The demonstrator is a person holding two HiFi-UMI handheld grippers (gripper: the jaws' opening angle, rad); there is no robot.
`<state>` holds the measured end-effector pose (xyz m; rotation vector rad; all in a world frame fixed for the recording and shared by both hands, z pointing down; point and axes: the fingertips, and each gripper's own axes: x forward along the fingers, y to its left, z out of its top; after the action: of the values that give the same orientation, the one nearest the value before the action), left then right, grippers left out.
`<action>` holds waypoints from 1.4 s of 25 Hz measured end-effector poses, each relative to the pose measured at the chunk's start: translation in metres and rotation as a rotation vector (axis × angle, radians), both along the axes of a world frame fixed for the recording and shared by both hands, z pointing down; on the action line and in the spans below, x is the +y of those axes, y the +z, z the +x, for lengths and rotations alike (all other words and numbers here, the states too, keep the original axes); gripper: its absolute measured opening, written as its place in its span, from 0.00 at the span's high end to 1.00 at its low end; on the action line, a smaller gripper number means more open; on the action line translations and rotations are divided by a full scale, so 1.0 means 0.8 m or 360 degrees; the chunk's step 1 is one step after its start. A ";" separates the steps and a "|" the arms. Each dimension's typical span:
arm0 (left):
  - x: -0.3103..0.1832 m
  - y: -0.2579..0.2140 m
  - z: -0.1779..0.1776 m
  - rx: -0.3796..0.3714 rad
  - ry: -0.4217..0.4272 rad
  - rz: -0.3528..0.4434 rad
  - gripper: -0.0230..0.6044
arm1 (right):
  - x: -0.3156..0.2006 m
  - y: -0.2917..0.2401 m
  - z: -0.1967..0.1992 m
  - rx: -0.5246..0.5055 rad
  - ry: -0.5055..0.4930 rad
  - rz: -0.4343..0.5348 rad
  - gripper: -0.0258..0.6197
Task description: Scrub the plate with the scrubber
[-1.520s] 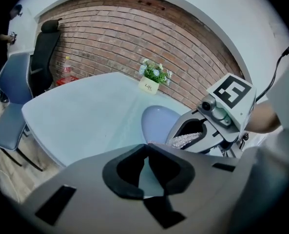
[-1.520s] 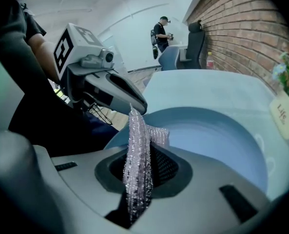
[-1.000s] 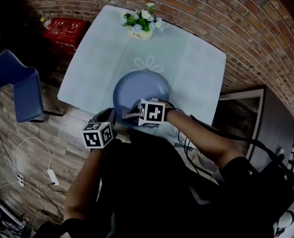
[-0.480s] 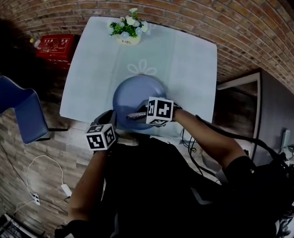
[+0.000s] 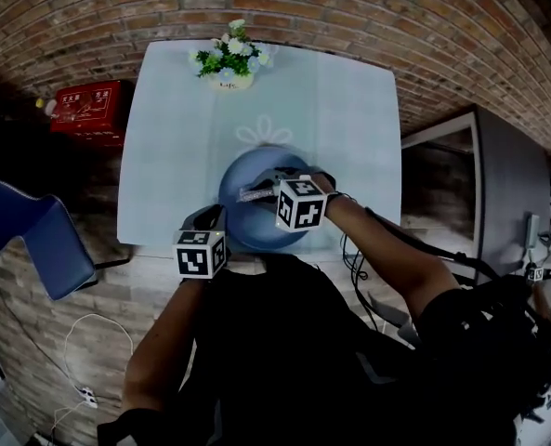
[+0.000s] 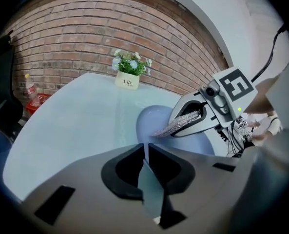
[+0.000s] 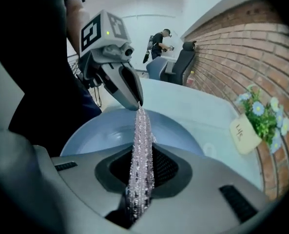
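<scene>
A round blue plate point(image 5: 268, 219) lies on the pale table point(image 5: 354, 124), near its front edge. My left gripper point(image 5: 212, 217) is shut on the plate's near-left rim; in the left gripper view a thin blue edge of the plate point(image 6: 156, 123) runs between the closed pads of the left gripper point(image 6: 145, 149). My right gripper point(image 5: 255, 193) hangs over the plate's middle, shut on a silvery mesh scrubber point(image 5: 256, 192). In the right gripper view the scrubber point(image 7: 140, 145) sticks out of the right gripper point(image 7: 141, 156) above the plate point(image 7: 98, 135), and its tip nearly meets the left gripper point(image 7: 134, 101).
A white pot of flowers point(image 5: 227, 63) stands at the table's far edge. Left of the table are a red box point(image 5: 85, 108) and a blue chair point(image 5: 33, 235). A dark cabinet point(image 5: 507, 184) stands to the right. Cables point(image 5: 66, 342) lie on the floor.
My right gripper has carried the scrubber from the plate's near rim out over its middle. The left gripper keeps its hold on the rim and has rolled a little.
</scene>
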<state>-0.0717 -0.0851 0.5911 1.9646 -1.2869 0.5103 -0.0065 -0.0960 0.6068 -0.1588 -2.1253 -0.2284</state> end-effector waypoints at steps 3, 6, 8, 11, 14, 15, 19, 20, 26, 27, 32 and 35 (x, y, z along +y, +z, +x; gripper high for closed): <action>-0.005 0.007 -0.007 0.0006 0.0040 -0.0017 0.90 | -0.015 0.009 -0.005 0.0036 -0.0080 0.0164 0.86; -0.005 0.008 -0.004 0.0020 0.0088 -0.0035 0.90 | -0.029 0.021 0.002 0.0124 -0.0151 0.0286 0.86; -0.006 0.008 -0.001 -0.0002 0.0114 -0.0043 0.90 | -0.039 0.027 0.007 0.0165 -0.0137 0.0308 0.86; -0.008 0.010 -0.002 -0.0015 0.0129 -0.0059 0.90 | -0.052 0.030 0.013 0.0183 -0.0052 0.0293 0.86; -0.007 0.012 -0.002 -0.0015 0.0144 -0.0077 0.90 | -0.057 0.032 0.020 0.0193 0.0058 0.0257 0.86; -0.007 0.012 -0.002 -0.0017 0.0149 -0.0078 0.90 | -0.058 0.032 0.022 0.0196 0.0099 0.0246 0.86; -0.009 0.012 -0.003 -0.0053 0.0154 -0.0058 0.89 | -0.066 0.032 0.030 0.0204 0.0318 0.0203 0.86; -0.009 0.013 -0.003 -0.0064 0.0153 -0.0057 0.89 | -0.068 0.032 0.034 0.0206 0.0382 0.0190 0.86; -0.007 0.014 -0.001 -0.0141 0.0291 -0.0039 0.88 | -0.066 0.035 0.057 0.0222 0.0749 0.0132 0.86; -0.006 0.014 0.000 -0.0159 0.0325 -0.0035 0.87 | -0.065 0.035 0.061 0.0217 0.0811 0.0117 0.86; -0.008 0.015 0.002 -0.0093 0.0339 -0.0096 0.87 | -0.063 0.034 0.077 0.0227 0.1121 0.0028 0.86; -0.009 0.015 0.003 -0.0105 0.0414 -0.0077 0.85 | -0.052 0.035 0.085 0.0228 0.1297 0.0010 0.86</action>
<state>-0.0693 -0.0925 0.6034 2.1010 -1.0524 0.7314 0.0616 -0.1379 0.6348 0.6669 -1.8791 0.2519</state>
